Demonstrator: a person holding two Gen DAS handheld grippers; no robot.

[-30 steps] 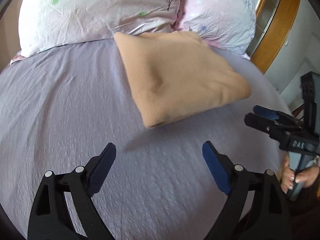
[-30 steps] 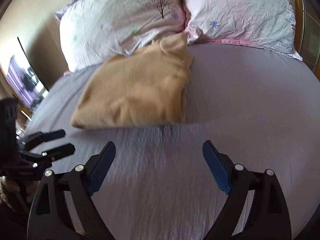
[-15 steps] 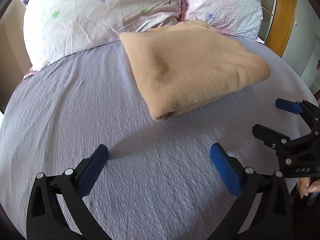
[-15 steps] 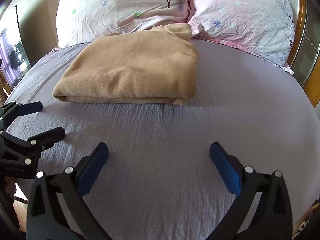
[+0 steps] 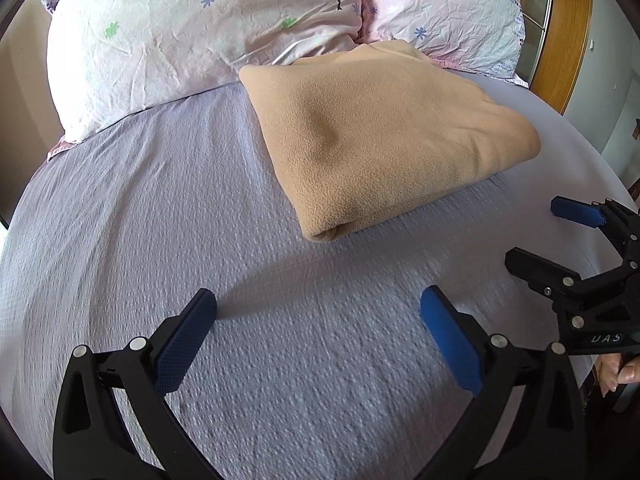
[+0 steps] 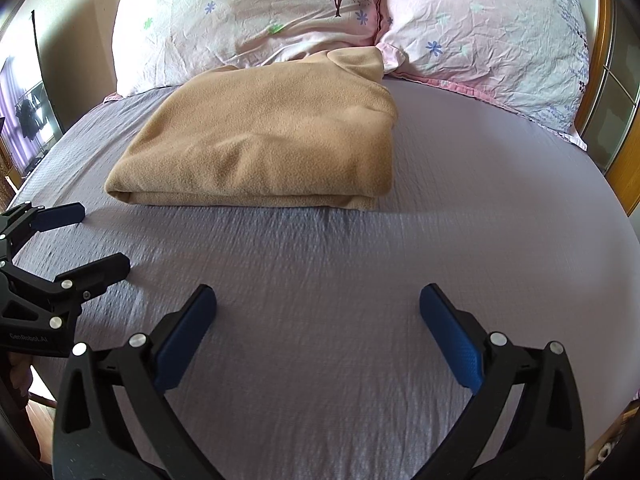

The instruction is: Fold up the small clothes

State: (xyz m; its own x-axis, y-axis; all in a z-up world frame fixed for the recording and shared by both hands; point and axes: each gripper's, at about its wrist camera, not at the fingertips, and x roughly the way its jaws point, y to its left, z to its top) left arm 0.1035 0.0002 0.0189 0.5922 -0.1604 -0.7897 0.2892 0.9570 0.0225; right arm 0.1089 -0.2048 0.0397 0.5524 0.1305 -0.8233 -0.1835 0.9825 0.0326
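A tan fleece garment (image 5: 384, 136) lies folded into a thick rectangle on the grey bed sheet (image 5: 140, 208), its far end against the pillows. It also shows in the right wrist view (image 6: 264, 136). My left gripper (image 5: 318, 308) is open and empty, hovering over bare sheet short of the garment's near corner. My right gripper (image 6: 318, 304) is open and empty, over the sheet in front of the garment's folded edge. The right gripper shows at the right edge of the left wrist view (image 5: 536, 236), and the left gripper at the left edge of the right wrist view (image 6: 102, 240).
Two flowered pillows (image 5: 192, 28) (image 6: 488, 28) lie at the head of the bed behind the garment. A wooden frame (image 5: 568, 28) stands at the right. A window area (image 6: 24, 120) shows at the far left. The bed edge curves off near both grippers.
Both grippers have swung to face the folded garment more squarely and opened wider. The garment itself has not moved.
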